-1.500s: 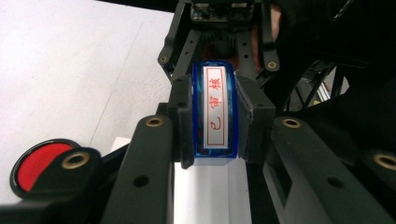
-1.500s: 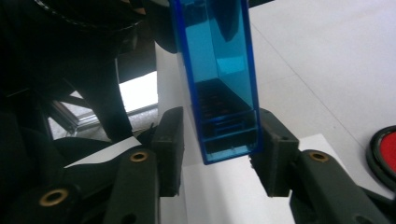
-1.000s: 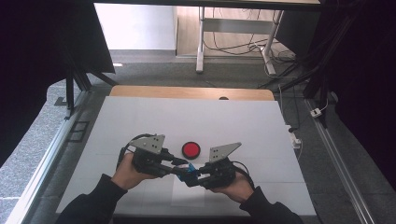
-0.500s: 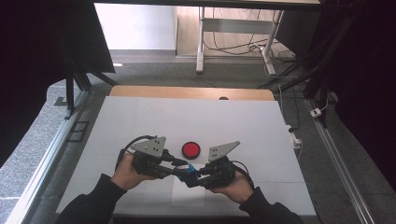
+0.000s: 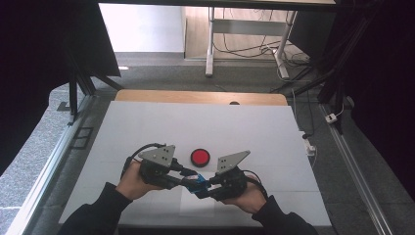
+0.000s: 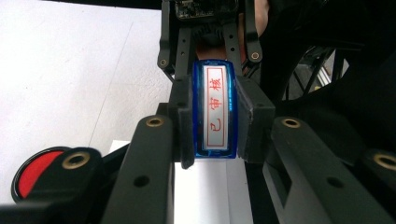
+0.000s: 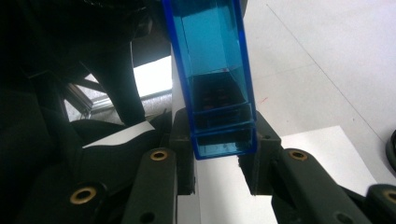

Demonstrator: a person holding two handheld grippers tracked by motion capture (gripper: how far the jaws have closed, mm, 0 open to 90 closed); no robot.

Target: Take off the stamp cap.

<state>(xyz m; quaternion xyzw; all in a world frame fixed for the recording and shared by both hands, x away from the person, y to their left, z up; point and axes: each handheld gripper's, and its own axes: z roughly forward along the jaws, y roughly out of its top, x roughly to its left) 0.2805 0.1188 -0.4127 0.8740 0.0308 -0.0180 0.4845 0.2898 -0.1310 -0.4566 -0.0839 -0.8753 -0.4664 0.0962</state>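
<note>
Blue self-inking stamp point(image 6: 215, 109) clamped between left claw point(image 5: 188, 177) and right claw point(image 5: 204, 186), both closed on it. Stamping on white paper point(image 5: 195, 208) below pending.

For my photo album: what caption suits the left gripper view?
Left gripper clamped on a blue stamp with red characters, red ink pad nearby.

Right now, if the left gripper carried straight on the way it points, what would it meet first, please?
Most likely the right gripper: it faces the left gripper directly, both shut on the blue stamp between them.
</note>
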